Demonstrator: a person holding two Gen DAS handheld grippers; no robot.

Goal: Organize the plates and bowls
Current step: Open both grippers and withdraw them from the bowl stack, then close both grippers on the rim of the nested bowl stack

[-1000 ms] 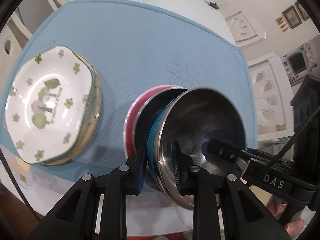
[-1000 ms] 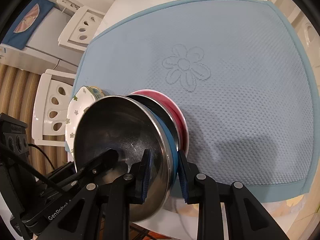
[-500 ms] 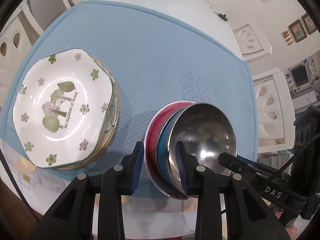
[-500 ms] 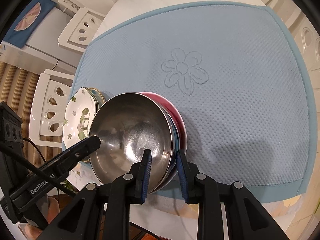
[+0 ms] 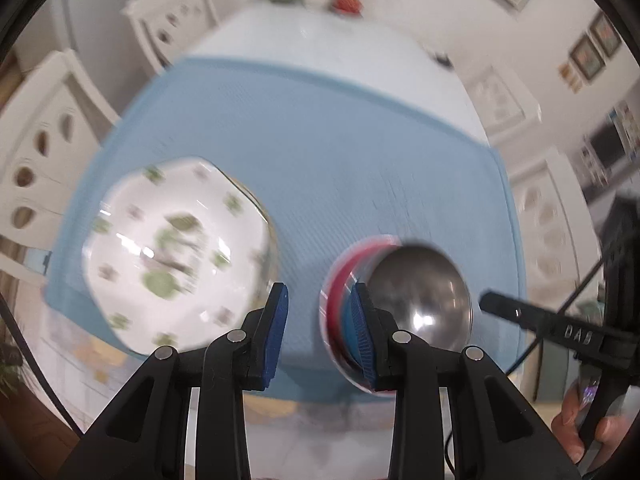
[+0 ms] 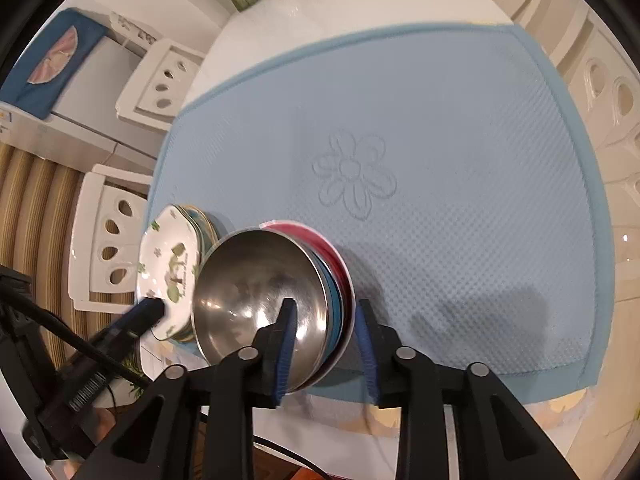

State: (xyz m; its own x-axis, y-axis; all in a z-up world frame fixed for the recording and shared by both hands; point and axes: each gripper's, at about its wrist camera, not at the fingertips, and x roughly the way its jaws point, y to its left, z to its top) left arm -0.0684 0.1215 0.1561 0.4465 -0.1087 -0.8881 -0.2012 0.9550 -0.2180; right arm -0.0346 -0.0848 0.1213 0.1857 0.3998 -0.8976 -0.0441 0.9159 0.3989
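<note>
Partly blurred plates (image 5: pixel 172 256), nested bowls (image 6: pixel 264 292) overlapping

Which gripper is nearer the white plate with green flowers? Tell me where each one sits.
Left. The left gripper hangs open just beside the white plate with green flowers. The right gripper, jaws just opening, straddles the rim of the nested steel bowl, farther off.

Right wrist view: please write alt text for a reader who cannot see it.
The right gripper, jaws just opened, straddles the rim of a steel bowl nested in blue and red bowls on a blue mat. A floral plate stack sits left.
</note>
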